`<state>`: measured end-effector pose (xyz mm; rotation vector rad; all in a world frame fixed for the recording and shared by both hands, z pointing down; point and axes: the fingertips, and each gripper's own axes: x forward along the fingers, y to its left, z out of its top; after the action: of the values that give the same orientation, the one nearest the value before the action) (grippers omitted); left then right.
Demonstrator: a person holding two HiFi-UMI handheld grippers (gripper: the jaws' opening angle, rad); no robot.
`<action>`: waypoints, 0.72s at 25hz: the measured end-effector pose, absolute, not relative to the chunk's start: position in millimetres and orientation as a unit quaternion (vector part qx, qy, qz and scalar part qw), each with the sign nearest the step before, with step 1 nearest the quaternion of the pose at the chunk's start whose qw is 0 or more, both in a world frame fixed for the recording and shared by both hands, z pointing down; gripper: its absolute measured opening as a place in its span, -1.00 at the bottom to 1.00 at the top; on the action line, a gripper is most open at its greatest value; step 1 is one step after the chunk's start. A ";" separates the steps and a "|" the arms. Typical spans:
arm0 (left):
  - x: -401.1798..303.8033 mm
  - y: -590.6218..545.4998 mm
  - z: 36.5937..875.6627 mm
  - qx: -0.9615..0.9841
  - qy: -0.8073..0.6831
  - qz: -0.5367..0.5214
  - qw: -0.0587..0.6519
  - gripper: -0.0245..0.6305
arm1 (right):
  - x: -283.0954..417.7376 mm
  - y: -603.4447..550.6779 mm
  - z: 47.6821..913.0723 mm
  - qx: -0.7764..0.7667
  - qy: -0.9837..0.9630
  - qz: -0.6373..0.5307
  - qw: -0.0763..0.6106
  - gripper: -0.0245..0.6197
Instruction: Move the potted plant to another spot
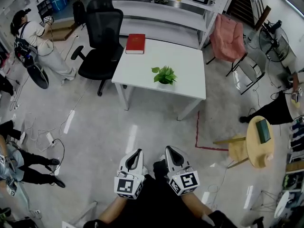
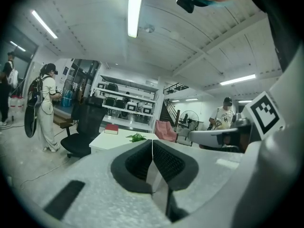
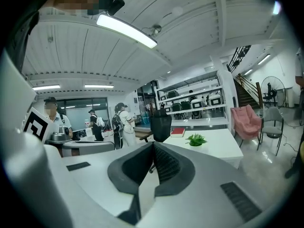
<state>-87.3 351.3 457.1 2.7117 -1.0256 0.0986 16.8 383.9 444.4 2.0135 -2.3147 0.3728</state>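
Counter (image 1: 142, 72): white, at 12 o'clock in the head view.
Chair (image 1: 102, 37): black, at the counter's 10 o'clock.
Left gripper (image 1: 137, 155), right gripper (image 1: 170, 152): at 6 o'clock, side by side, well apart from the counter, each clenched on nothing.
Book (image 1: 135, 43): red, flat at the counter's 11 o'clock corner.
Plant (image 1: 164, 75): upright on the counter, at 4 o'clock from the book, untouched.

Potted plant (image 1: 165, 74): pot mostly under foliage

Both tongs closed, empty — left (image 1: 134, 161), right (image 1: 172, 156) — side by side.
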 end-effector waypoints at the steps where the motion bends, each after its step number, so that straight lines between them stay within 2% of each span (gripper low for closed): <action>1: -90.2 348.3 458.0 0.928 -0.351 0.034 0.121 -0.87 | 15.2 382.1 445.1 0.652 -0.748 0.122 0.027 -0.89; 18: -80.5 254.8 466.6 0.925 -0.357 0.035 0.122 -0.87 | 32.0 287.9 460.8 0.653 -0.746 0.127 0.031 -0.89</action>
<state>-80.5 254.8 466.6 2.7014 -1.0435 0.1017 32.0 287.9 460.8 2.0128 -2.2980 0.3916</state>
